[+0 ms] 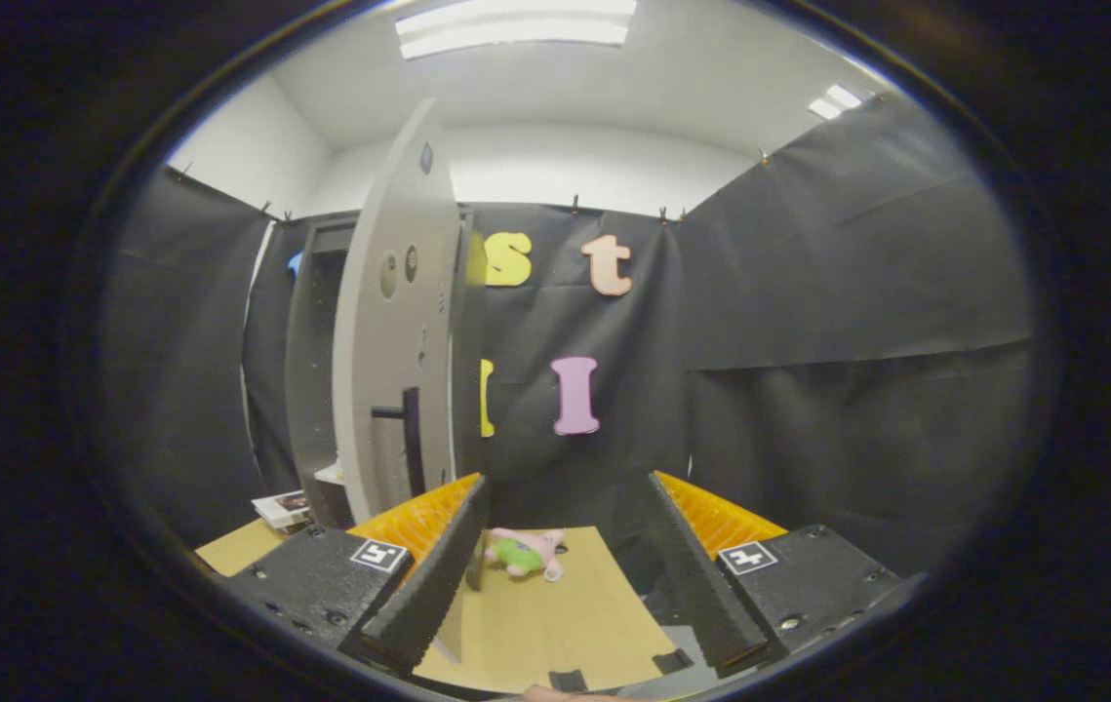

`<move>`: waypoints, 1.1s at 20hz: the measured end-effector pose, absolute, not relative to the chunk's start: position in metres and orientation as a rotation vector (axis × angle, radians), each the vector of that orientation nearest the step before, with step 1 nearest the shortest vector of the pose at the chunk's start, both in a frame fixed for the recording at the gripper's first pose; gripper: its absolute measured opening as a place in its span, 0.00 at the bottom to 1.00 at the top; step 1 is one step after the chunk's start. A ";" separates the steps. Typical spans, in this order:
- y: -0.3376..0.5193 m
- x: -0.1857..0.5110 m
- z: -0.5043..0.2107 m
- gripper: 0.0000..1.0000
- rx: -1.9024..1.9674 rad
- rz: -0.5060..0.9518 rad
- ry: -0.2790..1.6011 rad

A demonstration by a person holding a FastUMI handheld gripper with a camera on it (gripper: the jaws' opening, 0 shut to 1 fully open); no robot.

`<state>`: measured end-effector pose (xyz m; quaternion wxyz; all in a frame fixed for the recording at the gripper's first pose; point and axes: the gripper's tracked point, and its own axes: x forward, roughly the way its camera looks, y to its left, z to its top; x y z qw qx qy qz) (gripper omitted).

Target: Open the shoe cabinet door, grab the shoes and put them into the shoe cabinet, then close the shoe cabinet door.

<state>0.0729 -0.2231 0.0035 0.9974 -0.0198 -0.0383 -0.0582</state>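
Between our two fingers, which stand spread wide with nothing pinched, we see a small pink and green shoe (526,553) lying on the wooden tabletop (555,624), just ahead of the gripper (560,507). Left of the shoe and beyond the left finger (433,575) stands the grey shoe cabinet (313,370), its door (389,322) swung open toward us (edge-on, with a dark handle (404,429) low on its face). A small booklet (282,508) lies on the table at the cabinet's foot.
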 end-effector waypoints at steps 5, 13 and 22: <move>-0.258 0.104 0.008 1.00 -0.074 -0.174 -0.051; -0.244 0.147 -0.002 1.00 -0.069 -0.081 0.017; -0.180 0.155 -0.003 1.00 -0.068 0.108 0.001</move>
